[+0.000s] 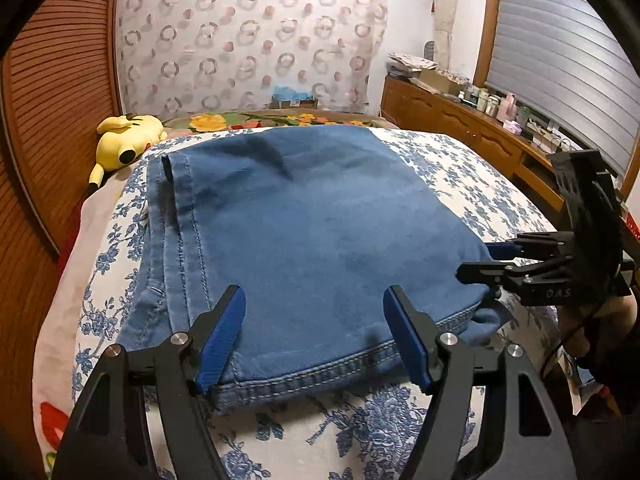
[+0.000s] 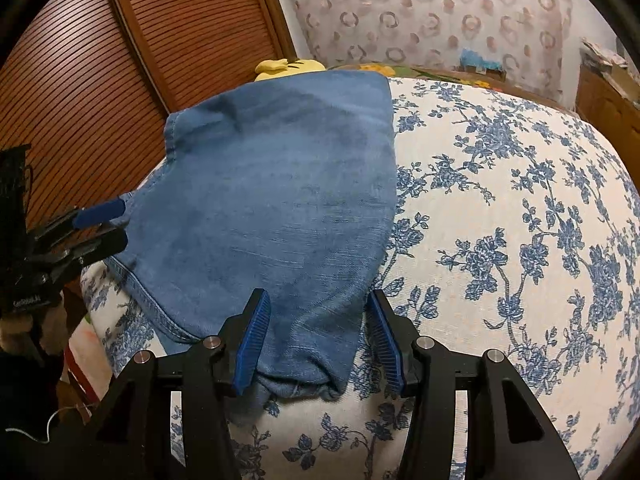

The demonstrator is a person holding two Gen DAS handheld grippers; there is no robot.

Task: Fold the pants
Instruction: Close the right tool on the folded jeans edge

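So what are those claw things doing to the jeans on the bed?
A person holds a gripper in each hand and is folding blue jeans on a flowery bedspread. The jeans already lie folded into a flat stack. The left gripper is open over the hemmed near edge. The right gripper is open around a bunched corner. A yellow plush toy lies beyond.

"DAS" on right hand-held gripper [image 1: 478, 260] body (faint).

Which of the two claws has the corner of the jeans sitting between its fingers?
The right claw: the bunched corner of the blue jeans lies between its open fingers. The left claw gapes over the stitched hem, nothing gripped.
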